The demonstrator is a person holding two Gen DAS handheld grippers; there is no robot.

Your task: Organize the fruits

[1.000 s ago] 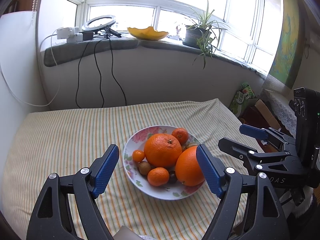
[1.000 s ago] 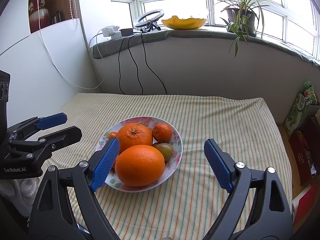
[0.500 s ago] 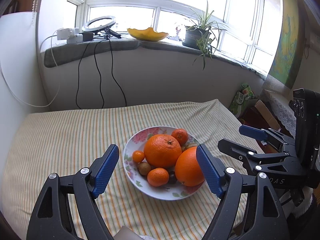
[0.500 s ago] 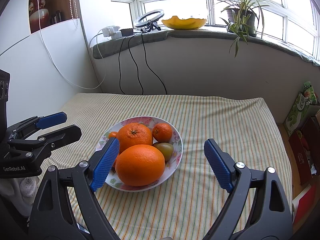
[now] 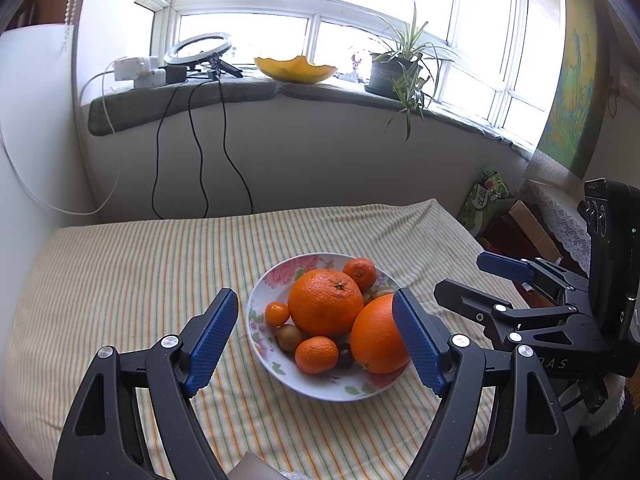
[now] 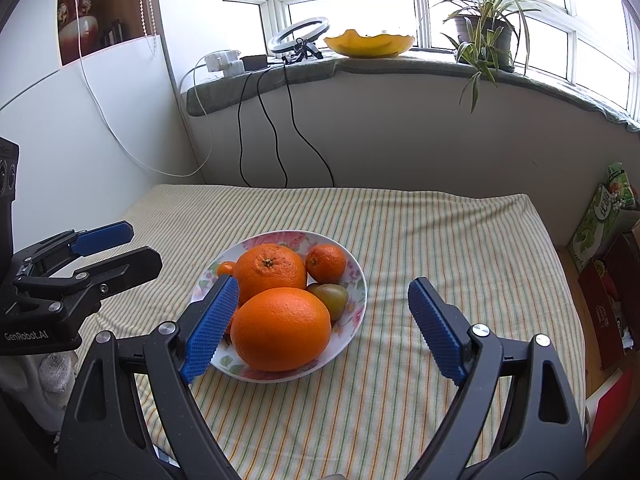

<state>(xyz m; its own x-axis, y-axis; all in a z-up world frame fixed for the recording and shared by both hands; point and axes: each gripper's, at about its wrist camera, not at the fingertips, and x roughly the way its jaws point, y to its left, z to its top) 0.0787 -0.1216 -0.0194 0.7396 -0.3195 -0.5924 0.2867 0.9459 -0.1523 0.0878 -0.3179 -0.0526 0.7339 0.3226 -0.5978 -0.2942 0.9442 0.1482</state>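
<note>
A floral plate (image 5: 280, 368) (image 6: 354, 304) sits on the striped cloth and holds fruit: two large oranges (image 5: 325, 302) (image 6: 281, 328), several small mandarins (image 5: 316, 355) (image 6: 326, 263), a kiwi (image 5: 289, 337) and a greenish fruit (image 6: 332, 298). My left gripper (image 5: 314, 340) is open and empty, just in front of the plate. My right gripper (image 6: 322, 330) is open and empty, hovering before the plate's near right; it also shows in the left wrist view (image 5: 472, 284).
The striped cloth (image 6: 460, 240) covers the table up to the wall. A windowsill holds a yellow bowl (image 5: 295, 69), a ring light (image 5: 198, 46) and a potted plant (image 6: 486, 30). Cables (image 5: 192, 152) hang down the wall. Boxes (image 6: 604, 216) stand at the right.
</note>
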